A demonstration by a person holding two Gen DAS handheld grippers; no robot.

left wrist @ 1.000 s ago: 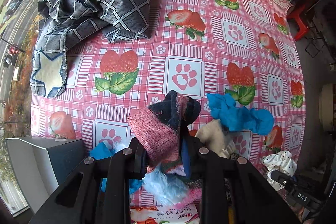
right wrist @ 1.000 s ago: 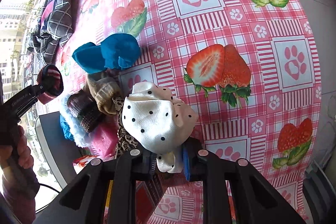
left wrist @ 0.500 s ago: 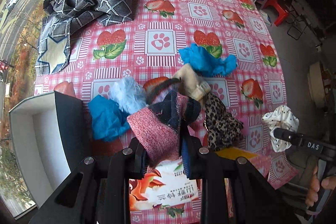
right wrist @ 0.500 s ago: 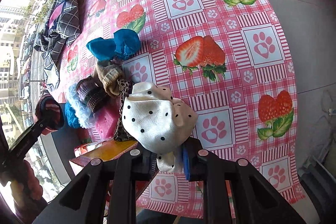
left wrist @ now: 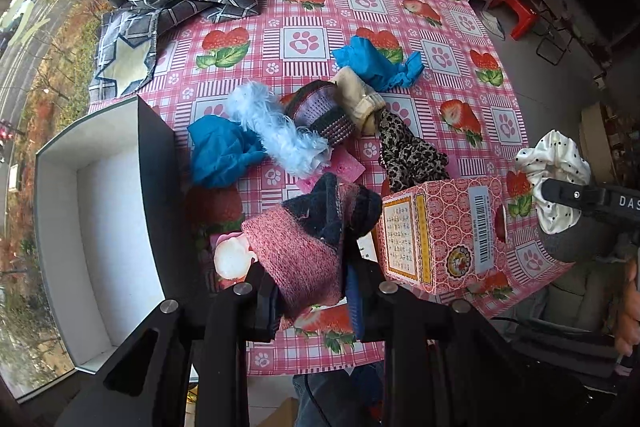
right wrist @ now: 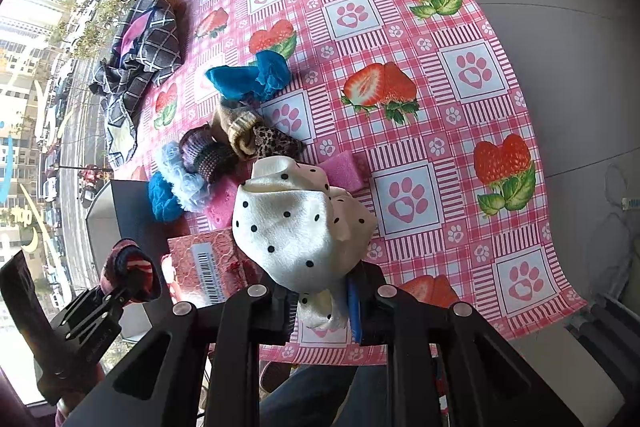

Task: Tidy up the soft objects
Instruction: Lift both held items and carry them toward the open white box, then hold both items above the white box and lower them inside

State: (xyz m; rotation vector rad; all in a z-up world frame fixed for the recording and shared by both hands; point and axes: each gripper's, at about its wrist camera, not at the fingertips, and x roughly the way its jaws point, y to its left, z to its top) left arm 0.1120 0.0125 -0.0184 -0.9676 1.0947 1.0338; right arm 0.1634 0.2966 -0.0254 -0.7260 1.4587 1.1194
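While the left gripper point(left wrist: 314, 301) is clenched on a pink and navy knitted sock point(left wrist: 308, 243), held above the near table edge, the right gripper point(right wrist: 322, 309) grasps a white dotted scrunchie point(right wrist: 298, 227) between its fingers. Other soft pieces lie piled farther on the strawberry tablecloth point(right wrist: 440, 99), right of the white box point(left wrist: 96, 227).

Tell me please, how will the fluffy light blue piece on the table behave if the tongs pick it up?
The fluffy light blue piece will probably hang limp: it already lies bent across the pile. It looks light for its size, being mostly loose fuzz. Its fibres may snag the dark knitted piece that it touches, and drag that along.
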